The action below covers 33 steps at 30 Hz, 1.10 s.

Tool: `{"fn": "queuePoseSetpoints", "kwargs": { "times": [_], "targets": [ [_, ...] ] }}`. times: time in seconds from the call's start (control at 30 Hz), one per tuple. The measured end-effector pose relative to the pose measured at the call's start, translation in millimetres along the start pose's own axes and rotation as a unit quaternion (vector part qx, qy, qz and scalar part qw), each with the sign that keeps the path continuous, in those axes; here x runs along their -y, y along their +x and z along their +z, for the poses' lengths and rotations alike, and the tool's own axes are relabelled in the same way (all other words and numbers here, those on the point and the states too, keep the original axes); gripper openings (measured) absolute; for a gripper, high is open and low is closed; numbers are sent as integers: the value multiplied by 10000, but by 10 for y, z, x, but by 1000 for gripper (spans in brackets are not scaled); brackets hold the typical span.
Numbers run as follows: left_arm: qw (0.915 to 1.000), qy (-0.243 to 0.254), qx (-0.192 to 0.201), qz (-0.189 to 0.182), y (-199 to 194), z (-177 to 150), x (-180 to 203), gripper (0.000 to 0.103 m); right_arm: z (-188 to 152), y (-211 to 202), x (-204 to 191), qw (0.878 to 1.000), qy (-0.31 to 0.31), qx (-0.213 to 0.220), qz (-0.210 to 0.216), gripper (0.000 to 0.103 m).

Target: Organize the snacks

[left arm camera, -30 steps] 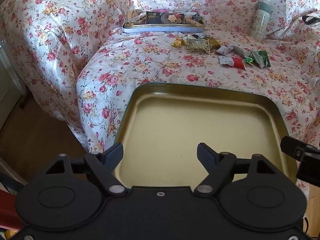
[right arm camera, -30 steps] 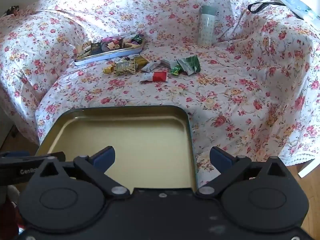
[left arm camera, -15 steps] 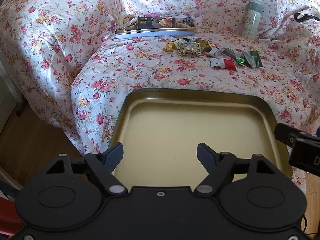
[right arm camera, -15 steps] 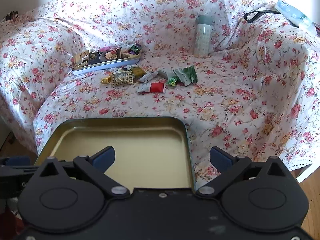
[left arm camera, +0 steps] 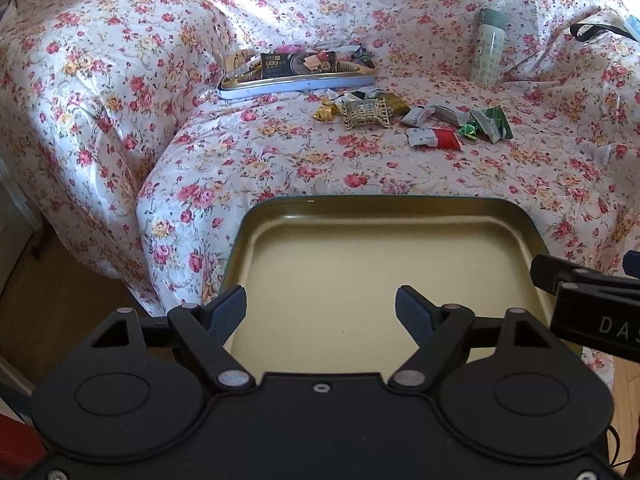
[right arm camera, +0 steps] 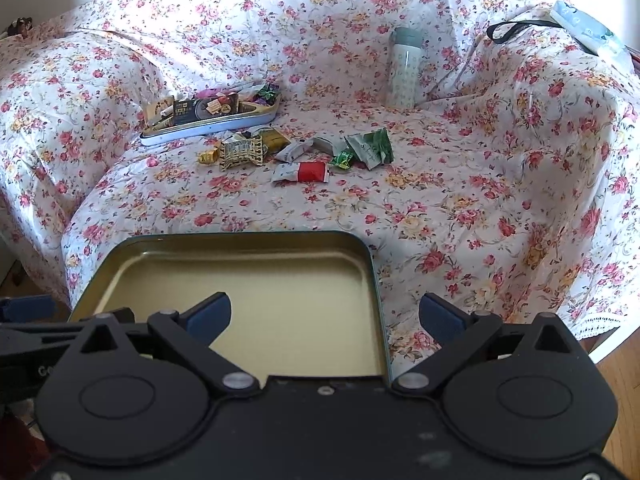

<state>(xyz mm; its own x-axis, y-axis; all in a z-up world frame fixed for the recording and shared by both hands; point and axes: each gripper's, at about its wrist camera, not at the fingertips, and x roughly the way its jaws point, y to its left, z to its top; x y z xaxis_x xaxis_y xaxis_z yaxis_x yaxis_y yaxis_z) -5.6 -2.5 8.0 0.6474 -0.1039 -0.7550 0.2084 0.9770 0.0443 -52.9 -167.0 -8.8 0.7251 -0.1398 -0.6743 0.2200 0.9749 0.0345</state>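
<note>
Plainly the loose snacks [left arm camera: 416, 118] are the thing to sort: a scatter of wrapped sweets and small packets lying on the flowered sofa cover [left arm camera: 280, 160], just in front of a shallow blue tin [left arm camera: 296, 84] that already holds other packets, and well apart from both grippers. Among them, a red-and-white packet [right arm camera: 302, 172] lies nearest the camera, a gold-patterned packet [right arm camera: 242, 152] to its left, and a green packet [right arm camera: 372, 148] to its right. Nearer, an empty gold-lined tray [left arm camera: 380, 216] sits at the front edge of the sofa seat, partly over the edge as far as I can judge. The left gripper [left arm camera: 320, 312] hangs above its near left part and the right gripper [right arm camera: 324, 316] above its near right corner; both sets of jaws stand wide open and hold nothing. Trouble could come from the soft, creased cover: a small wrapper pinched on it may bring up a fold of cloth, or slip out of the jaws because it is thin and crinkly. Packets touching one another could be dragged along in pairs. A knock on the tray at the seat's edge might tip it to the floor, and a wide reach could upset the tall bottle [right arm camera: 404, 68] standing upright behind the snacks.
</note>
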Motion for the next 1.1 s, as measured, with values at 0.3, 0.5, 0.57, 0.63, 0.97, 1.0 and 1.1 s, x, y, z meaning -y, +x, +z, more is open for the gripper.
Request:
{"fn": "queuePoseSetpoints", "kwargs": {
  "times": [0.3,0.5,0.57,0.63,0.97,1.0,1.1],
  "targets": [
    [10000,-17,4,5,-31,-18,2,82,-5,-8,-23,10000,3,-79,-23,101],
    [9999,-63,-96,-49,-25,-34,7,81,-24,-28,-43,9999,-20,-79,63,101],
    [9999,-77,-107,-57,-28,-39,3,80,-29,-31,-50,9999,-15,-87,71,101],
    [9999,-79,-103,-54,-34,-44,5,80,-30,-26,-49,9999,-8,-100,82,101],
    [9999,-18,-111,-40,-42,-54,33,77,-33,-18,-37,9999,40,-135,78,101],
    [9999,-20,-105,-44,-41,-53,30,77,-34,-19,-36,9999,37,-131,78,101],
    [9999,-19,-105,-45,-42,-52,30,77,-33,-24,-47,9999,30,-125,71,101]
  ]
}}
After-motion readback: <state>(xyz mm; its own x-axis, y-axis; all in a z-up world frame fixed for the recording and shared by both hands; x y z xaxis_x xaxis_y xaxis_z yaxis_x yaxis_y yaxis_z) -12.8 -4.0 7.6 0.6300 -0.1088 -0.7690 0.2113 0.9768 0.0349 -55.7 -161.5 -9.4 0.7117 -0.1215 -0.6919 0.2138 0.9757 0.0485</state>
